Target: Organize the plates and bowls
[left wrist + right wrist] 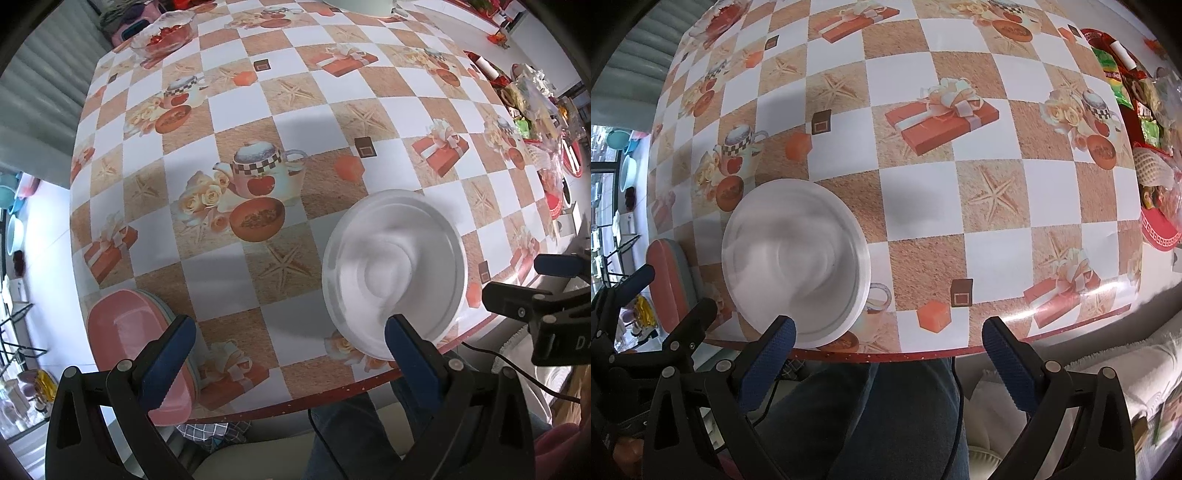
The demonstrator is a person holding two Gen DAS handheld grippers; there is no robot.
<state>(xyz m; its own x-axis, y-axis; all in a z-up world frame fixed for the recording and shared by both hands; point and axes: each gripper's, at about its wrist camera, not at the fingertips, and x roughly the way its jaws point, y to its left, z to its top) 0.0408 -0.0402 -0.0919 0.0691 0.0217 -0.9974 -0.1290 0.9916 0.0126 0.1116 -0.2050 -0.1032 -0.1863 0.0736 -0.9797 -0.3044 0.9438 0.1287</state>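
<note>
The left gripper (290,343) stands with its blue-padded jaws spread wide and nothing between them, hovering over the near edge of a table (332,110) covered in a checkered oilcloth printed with teapots, gift boxes and starfish. In the left wrist view, a white bowl (393,273) sits near the table's front edge, its near rim hidden behind the right-hand finger (410,347); whether they touch cannot be told. A stack of pink plates (122,332) lies at the near left corner, partly hidden behind the other finger. A glass bowl with red contents (164,33) stands at the far left, clutter of packets (532,99) lines the right side, and the right gripper's black frame shows at the right margin. In the right wrist view, the right gripper (886,338) is likewise wide open and empty, held just off the red-trimmed table edge (905,356) above a person's jeans-clad leg (897,417). The white bowl (796,262) lies ahead of its left finger, the pink plates (666,273) further left, and a red tray of snacks (1160,229) at far right.
</note>
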